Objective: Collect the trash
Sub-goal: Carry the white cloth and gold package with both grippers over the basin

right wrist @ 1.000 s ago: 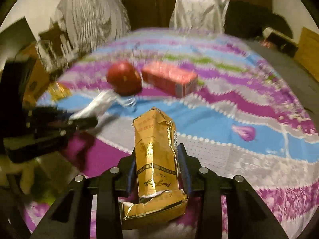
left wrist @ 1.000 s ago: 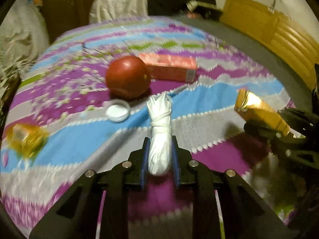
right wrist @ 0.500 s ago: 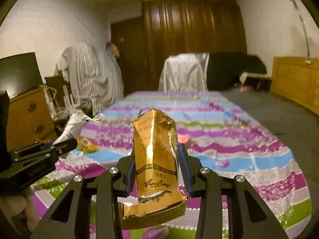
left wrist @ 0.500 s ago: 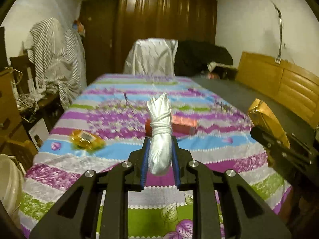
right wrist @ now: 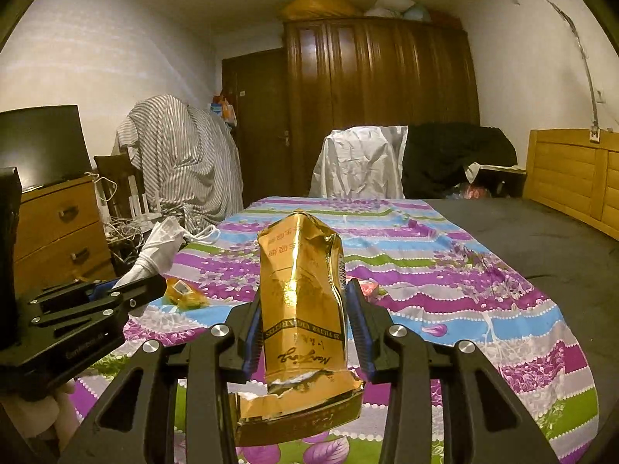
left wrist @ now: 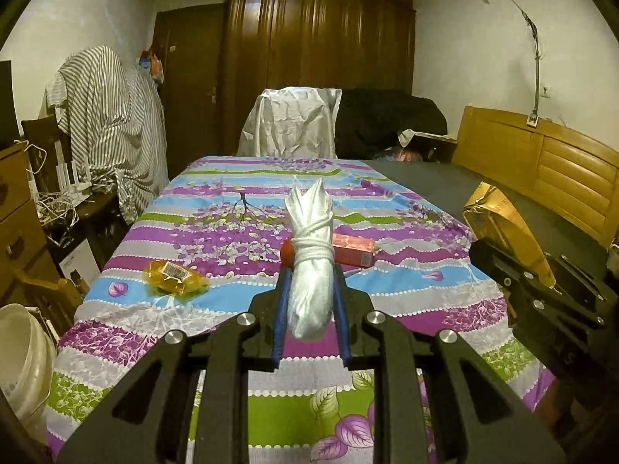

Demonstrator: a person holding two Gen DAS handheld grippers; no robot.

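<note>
My left gripper (left wrist: 312, 270) is shut on a rolled white face mask (left wrist: 309, 224) bound with its own loops, held above the near end of the bed. My right gripper (right wrist: 303, 294) is shut on a crumpled gold cigarette pack (right wrist: 300, 255) that stands upright between its pads. Each gripper also shows at the edge of the other's view: the left gripper (right wrist: 127, 290) with the mask (right wrist: 158, 247), and the right gripper (left wrist: 487, 255) with the gold pack (left wrist: 499, 220). On the striped bedspread (left wrist: 216, 232) lie a yellow wrapper (left wrist: 176, 276), a red box (left wrist: 354, 249) and a red round fruit (left wrist: 287, 255), half hidden by the mask.
A pale bucket (left wrist: 19, 355) stands on the floor at the bed's near left corner. A wooden dresser (right wrist: 58, 224) and a chair with striped cloth (left wrist: 112, 116) line the left side. A cloth-covered chair (left wrist: 294, 123) stands beyond the bed. A wooden headboard (left wrist: 541, 170) borders the bare grey mattress (left wrist: 445, 189).
Both grippers have risen and drawn back from the bedspread and tilted upward, so the whole room now shows. The mask and the gold pack stay gripped as before.
</note>
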